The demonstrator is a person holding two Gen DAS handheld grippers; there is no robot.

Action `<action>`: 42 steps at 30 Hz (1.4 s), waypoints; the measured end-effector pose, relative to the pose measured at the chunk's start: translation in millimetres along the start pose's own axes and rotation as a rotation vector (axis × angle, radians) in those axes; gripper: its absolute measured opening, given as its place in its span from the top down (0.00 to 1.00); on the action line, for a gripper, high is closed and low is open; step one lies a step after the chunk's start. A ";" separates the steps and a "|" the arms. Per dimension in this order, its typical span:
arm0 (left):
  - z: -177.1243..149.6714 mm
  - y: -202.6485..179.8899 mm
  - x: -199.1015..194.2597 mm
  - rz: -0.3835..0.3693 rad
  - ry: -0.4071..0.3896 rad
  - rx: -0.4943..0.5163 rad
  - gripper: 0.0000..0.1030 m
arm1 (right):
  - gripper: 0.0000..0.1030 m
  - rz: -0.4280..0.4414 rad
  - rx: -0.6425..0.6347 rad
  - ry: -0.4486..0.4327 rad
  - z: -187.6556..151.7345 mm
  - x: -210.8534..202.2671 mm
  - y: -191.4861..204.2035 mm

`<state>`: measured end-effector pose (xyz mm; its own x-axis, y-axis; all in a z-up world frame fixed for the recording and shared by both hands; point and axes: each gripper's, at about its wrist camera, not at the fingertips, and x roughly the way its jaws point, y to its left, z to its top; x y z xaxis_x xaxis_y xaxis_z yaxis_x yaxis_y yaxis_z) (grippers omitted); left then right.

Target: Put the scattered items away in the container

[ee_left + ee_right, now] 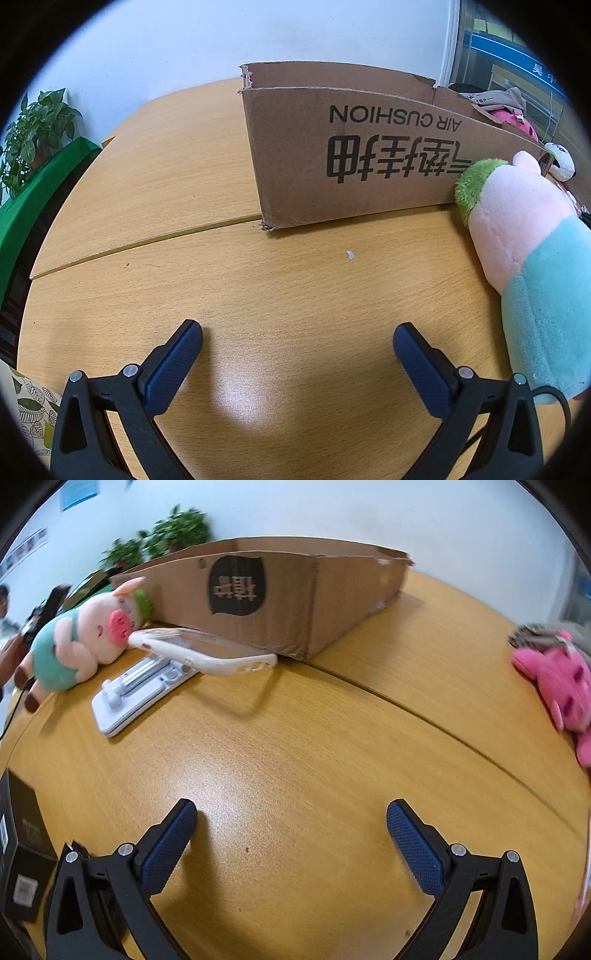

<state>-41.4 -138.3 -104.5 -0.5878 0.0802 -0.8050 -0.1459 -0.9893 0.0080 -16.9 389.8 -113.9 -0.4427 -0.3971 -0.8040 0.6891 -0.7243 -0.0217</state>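
My left gripper hangs over bare wooden table, jaws spread wide with nothing between the blue pads. My right gripper is the same — wide apart and empty above the tabletop.

Close at my right gripper's left edge sits a black box with a small white label; its print is too blurred to read. Farther out lies a white folding stand, flat on the table. A white phone case rests across its far end, tilted, one end touching the pink snout of a plush pig in a teal shirt and green cap. The pig lies on its side just in front of the carton. From my left view the same pig fills the right edge, its green cap against the carton's wall.

The carton stands open-topped beyond — that is the container. Its long side reads "AIR CUSHION" upside down, with large black Chinese characters beneath, also inverted. The end facing my right gripper carries a black patch with two characters cut out of it.

A pink plush lies well apart on the right of the table, with grey fabric just behind it. In my left view a small white toy with dark marks peeks past the carton's far corner.

Potted plants stand by the white wall.
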 end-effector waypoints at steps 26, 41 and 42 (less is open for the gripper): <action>30.6 -45.6 -213.9 -0.004 -0.353 -0.156 0.01 | 0.00 -0.224 0.274 -0.399 80.5 -196.1 161.8; 68.5 -86.3 -27.0 -0.394 0.246 -0.161 0.02 | 0.00 0.192 0.504 0.030 127.9 18.0 252.9; 65.6 -89.9 -14.3 -0.419 0.283 -0.143 0.02 | 0.00 0.200 0.504 0.042 129.3 24.7 255.0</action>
<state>-72.1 -42.4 -54.8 -0.2615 0.4561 -0.8506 -0.2011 -0.8877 -0.4142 73.7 122.5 -62.5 -0.3011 -0.5394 -0.7864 0.3927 -0.8216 0.4132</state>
